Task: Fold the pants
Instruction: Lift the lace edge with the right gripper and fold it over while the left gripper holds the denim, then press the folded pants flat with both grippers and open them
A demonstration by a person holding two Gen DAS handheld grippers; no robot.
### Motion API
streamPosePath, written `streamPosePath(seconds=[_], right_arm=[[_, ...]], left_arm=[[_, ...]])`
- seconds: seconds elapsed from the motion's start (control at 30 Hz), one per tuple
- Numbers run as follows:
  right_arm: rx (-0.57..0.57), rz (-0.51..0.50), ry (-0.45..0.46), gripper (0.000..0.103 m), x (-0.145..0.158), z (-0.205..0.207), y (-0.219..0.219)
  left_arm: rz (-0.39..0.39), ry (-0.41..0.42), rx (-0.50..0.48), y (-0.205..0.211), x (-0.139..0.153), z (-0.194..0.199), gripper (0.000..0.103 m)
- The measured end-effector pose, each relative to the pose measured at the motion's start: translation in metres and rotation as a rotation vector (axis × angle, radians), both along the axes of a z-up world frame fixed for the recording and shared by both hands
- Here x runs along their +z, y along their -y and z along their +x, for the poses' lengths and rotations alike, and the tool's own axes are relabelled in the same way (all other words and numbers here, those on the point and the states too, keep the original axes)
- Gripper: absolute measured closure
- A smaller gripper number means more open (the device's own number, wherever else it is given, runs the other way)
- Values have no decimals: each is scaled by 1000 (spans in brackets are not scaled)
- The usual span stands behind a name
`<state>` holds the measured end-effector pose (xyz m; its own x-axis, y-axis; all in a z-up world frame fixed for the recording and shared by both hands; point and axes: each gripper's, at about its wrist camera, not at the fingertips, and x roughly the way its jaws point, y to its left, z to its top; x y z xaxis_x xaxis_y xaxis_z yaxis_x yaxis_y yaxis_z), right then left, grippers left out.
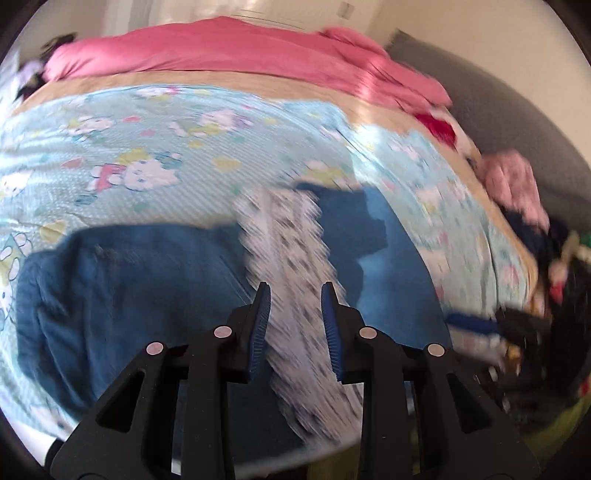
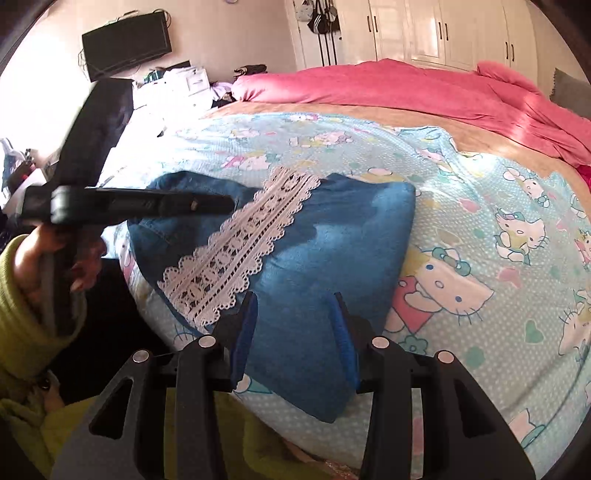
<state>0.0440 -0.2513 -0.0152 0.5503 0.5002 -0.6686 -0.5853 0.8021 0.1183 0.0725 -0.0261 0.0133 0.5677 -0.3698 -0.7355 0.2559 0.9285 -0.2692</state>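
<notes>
Covering most of the bed, a light blue cartoon-cat sheet (image 2: 461, 236) spreads wide, with a broad stretch of it bare to the right of the garment and beyond it toward the far side. A pink duvet (image 2: 388, 88) is bunched along that far side, and a tan strip of bedding (image 2: 491, 138) shows between the two. White wardrobes (image 2: 424, 29) stand against the back wall, and a dark screen (image 2: 127, 40) hangs above a cluttered surface at the left.

Blue denim pants (image 2: 332, 240) lie folded near the bed's front edge, a white lace strip (image 2: 240, 240) running diagonally across them; their near corner reaches almost to the sheet's front edge. In the left wrist view the same pants (image 1: 129, 280) and lace (image 1: 291, 277) are smeared with motion blur, and a heap of mixed clothes (image 1: 517, 192) sits at the bed's right side by a grey headboard (image 1: 498, 110).

The left gripper (image 1: 295, 291) hangs over the lace, fingers spread, pinching nothing. Seen from the right wrist camera, that gripper (image 2: 221, 203) reaches over the pants' left end, gripped by a hand (image 2: 55, 258) in a yellow-green sleeve. The right gripper (image 2: 293, 299) hovers above the near part of the pants, its fingers spread apart and holding nothing.
</notes>
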Motion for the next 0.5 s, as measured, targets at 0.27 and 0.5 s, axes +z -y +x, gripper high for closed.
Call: streamPosePath(seconds=[0.27,0.5], right_arm=[[-46,-91,-103,66,-34,6,9],[-43,-40,-50,63,-7,3,18]], left_arm=[[128,-38,-80,19,-33,-20,90],[103,17,-71,20,-9,-31,83]])
